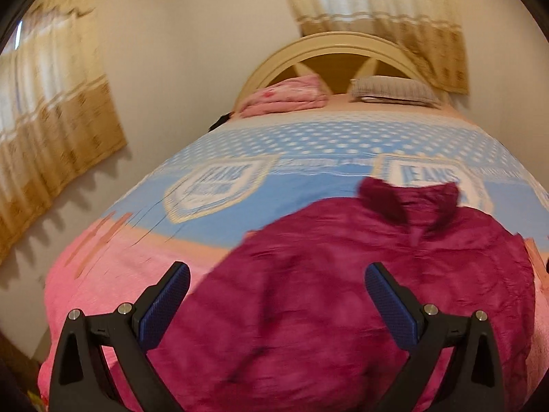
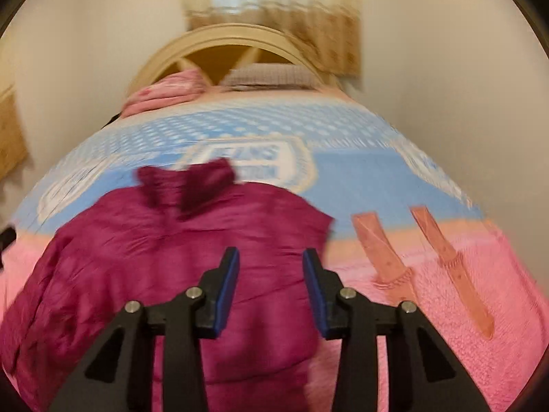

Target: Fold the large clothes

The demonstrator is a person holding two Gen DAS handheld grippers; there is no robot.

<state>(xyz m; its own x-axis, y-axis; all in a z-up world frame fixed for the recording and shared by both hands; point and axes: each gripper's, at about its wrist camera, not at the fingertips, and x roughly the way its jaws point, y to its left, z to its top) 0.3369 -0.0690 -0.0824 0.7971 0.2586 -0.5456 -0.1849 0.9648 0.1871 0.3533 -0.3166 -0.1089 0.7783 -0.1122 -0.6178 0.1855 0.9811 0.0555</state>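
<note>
One large magenta crinkled-fabric garment (image 1: pixel 360 292) lies spread on the bed (image 1: pixel 240 185), collar end toward the headboard, and no fold shows in it yet — so the task looks to be at its very start, with every fold still to make. Furthest left hangs a tan patterned curtain (image 1: pixel 51 120) on the side wall. Next comes the left tool (image 1: pixel 276 286), its two blue-padded fingers spread wide apart and holding nothing, poised above the garment's left portion near its edge. In the middle, the cloth covers the near end of the pink-and-blue bedcover (image 1: pixel 113 267) printed with "JEANS" shields; two shields show in the left wrist view. Right of centre, the right tool (image 2: pixel 271 273) hangs over the garment's right portion with its fingers parted too (more narrowly than the left one's) and nothing between them. Furthest right, two peach-coloured strips (image 2: pixel 387 254) are printed or stitched on the pink cover, clear of the garment.

Counted: one garment, two tools, one folded pink blanket (image 1: pixel 284 98) and one grey patterned pillow (image 1: pixel 391 91) at the cream arched wooden headboard (image 1: pixel 343 43), and two curtains — the second (image 1: pixel 377 17) behind the headboard.
</note>
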